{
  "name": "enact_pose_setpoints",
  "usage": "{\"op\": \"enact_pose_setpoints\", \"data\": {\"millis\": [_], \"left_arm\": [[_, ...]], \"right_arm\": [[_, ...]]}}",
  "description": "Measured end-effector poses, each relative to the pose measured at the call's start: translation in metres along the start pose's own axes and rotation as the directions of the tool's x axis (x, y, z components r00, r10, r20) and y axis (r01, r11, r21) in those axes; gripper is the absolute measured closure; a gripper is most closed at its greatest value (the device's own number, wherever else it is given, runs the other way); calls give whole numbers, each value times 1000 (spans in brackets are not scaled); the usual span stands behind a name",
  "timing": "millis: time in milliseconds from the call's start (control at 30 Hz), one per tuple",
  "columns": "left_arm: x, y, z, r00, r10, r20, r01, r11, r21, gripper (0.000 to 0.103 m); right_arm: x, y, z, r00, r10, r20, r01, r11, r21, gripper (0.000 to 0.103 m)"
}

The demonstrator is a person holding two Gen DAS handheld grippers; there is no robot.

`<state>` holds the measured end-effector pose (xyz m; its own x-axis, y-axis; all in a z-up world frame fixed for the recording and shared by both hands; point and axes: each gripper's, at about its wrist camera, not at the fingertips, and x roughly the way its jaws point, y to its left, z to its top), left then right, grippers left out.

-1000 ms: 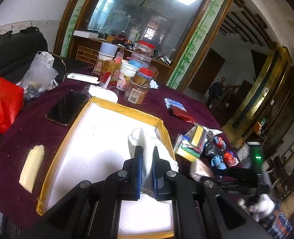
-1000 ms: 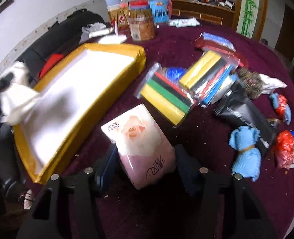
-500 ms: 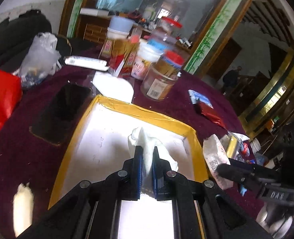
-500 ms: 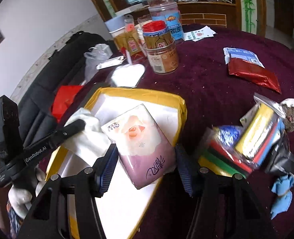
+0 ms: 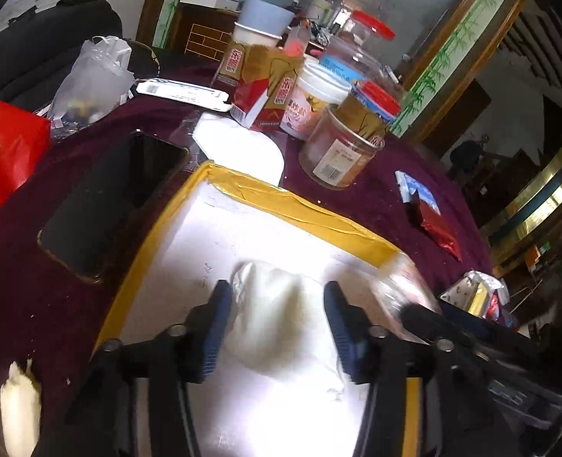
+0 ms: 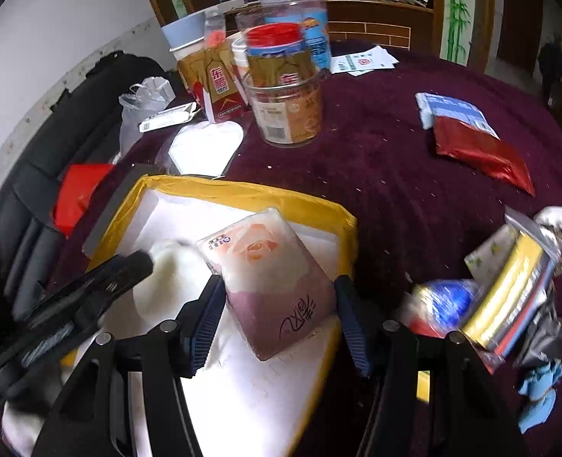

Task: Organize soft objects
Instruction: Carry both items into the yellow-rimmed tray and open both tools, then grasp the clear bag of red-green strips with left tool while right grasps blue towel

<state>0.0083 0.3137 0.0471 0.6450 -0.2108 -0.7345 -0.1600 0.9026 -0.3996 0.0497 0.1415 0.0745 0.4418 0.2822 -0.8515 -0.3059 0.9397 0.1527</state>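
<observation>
Over the yellow-rimmed tray (image 5: 300, 211), I have the left gripper (image 5: 277, 327) with its jaws opening; the white cloth (image 5: 281, 323) lies between them on the white tray floor, and neither pad appears to press it. I hold the tissue pack (image 6: 273, 285) pinched between the pads of the right gripper (image 6: 277, 323), tilted above the near right part of the tray, just beside the cloth.

Risk, as I judge it:
- The cloth may cling to a ribbed pad and lift back out when I withdraw the left tool.
- The two tools sit close together; the right one could strike the left arm (image 6: 71, 304) while lowering the pack.
- The pack hangs partly over the tray rim (image 6: 334, 213); released here, it may tip onto the tablecloth.

Surface: a table under a dark maroon cloth (image 6: 376, 160), speckled with crumbs. A phone (image 5: 109, 198) lies just beside the tray; jars (image 5: 353, 141) and cartons stand beyond it. Coloured packets (image 6: 509, 285) lie to the right. The room shows wood-framed glass and bamboo-painted panels.
</observation>
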Motion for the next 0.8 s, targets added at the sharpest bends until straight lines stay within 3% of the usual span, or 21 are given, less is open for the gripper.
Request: {"op": "enact_pose_setpoints", "data": {"millis": [200, 300, 367, 400, 467, 533, 633, 800], "left_arm": [[-28, 8, -4, 999, -15, 50, 17, 999, -41, 45], [-50, 6, -9, 995, -26, 95, 29, 999, -33, 39], [-59, 2, -12, 993, -35, 109, 37, 999, -19, 37], [-63, -2, -15, 993, -41, 111, 42, 999, -7, 36], [-70, -16, -20, 992, -62, 114, 58, 998, 35, 33], [-74, -39, -28, 989, -89, 116, 78, 992, 97, 32], [-70, -83, -44, 987, -135, 90, 115, 973, 199, 32], [-35, -157, -78, 987, -157, -22, 156, 936, 317, 32]], "right_arm": [[23, 2, 2, 999, -17, -43, 16, 1000, -10, 40], [-21, -20, -2, 994, 90, 55, -93, 994, 51, 40], [-65, -38, -12, 984, 98, 149, -107, 993, 52, 34], [-88, -47, -19, 976, 82, 204, -92, 995, 41, 29], [-132, -70, -42, 945, 5, 327, -17, 999, 34, 0], [-156, -102, -63, 913, -79, 401, 50, 995, 83, 0], [-149, -154, -82, 932, -153, 330, 97, 979, 182, 0], [-124, -216, -123, 953, -124, 277, 33, 950, 312, 0]]}}
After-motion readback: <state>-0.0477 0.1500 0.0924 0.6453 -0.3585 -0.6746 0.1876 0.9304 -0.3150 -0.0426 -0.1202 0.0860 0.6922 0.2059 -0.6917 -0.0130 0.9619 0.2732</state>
